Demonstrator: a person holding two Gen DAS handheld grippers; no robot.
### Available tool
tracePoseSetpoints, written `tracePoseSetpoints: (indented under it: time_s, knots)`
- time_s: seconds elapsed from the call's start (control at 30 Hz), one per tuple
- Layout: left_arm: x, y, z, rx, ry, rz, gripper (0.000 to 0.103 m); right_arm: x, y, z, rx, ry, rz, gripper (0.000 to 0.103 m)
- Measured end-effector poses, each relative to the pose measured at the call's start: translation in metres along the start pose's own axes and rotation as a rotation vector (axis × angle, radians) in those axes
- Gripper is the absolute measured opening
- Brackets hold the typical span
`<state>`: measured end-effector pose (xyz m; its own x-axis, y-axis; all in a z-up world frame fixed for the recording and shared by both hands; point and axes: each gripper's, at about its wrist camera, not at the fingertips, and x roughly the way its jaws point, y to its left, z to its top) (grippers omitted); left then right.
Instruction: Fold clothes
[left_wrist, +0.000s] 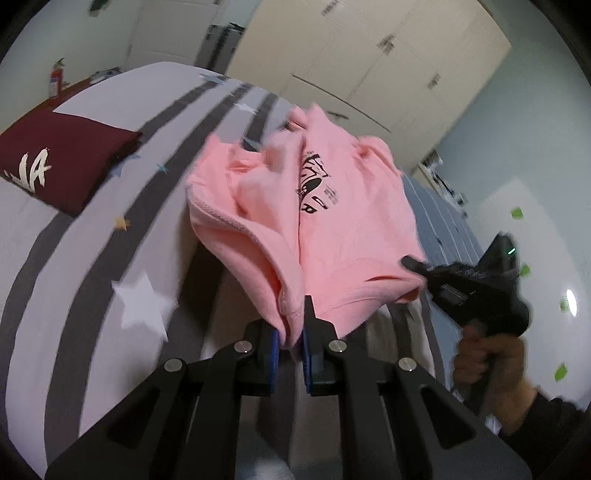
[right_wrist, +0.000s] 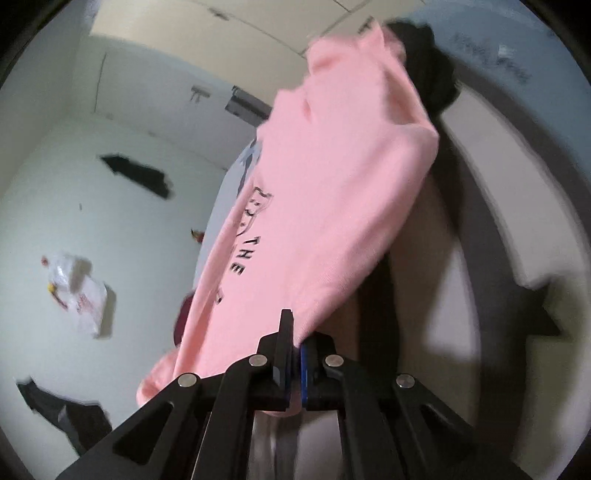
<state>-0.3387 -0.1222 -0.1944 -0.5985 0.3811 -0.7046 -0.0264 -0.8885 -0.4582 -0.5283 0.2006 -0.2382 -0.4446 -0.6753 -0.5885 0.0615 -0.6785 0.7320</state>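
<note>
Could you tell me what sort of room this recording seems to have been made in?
Most likely a bedroom. A bed with a grey striped, star-printed cover fills the left wrist view, a tall cream built-in wardrobe stands behind it, and a folded maroon garment already lies on the cover.

You held a soft, matt pink knit sweatshirt (left_wrist: 332, 221) with flat black print, your left tool (left_wrist: 291, 332) was matt black plastic with shiny metal pins and blue rubbery pads, and the bed (left_wrist: 92, 258) wore smooth matt cloth.
</note>
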Motion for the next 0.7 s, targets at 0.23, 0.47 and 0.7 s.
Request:
tracePoseSetpoints:
  time_s: [0.23,0.47,0.7]
  knots:
    - [-0.045,-0.047,-0.126,0.021,0.259,-0.017,0.008,-0.129,0.030,-0.092,-0.101,0.202,-0.250,0.002]
    - [-0.063,-0.005,-0.202,-0.103,0.408,0.140,0.020,-0.117,0.016,-0.194,-0.094,0.472,-0.473,0.005]
    - [-0.090,0.044,-0.155,-0.112,0.240,0.267,0.057,-0.138,0.009,-0.163,-0.069,0.263,-0.568,0.042]
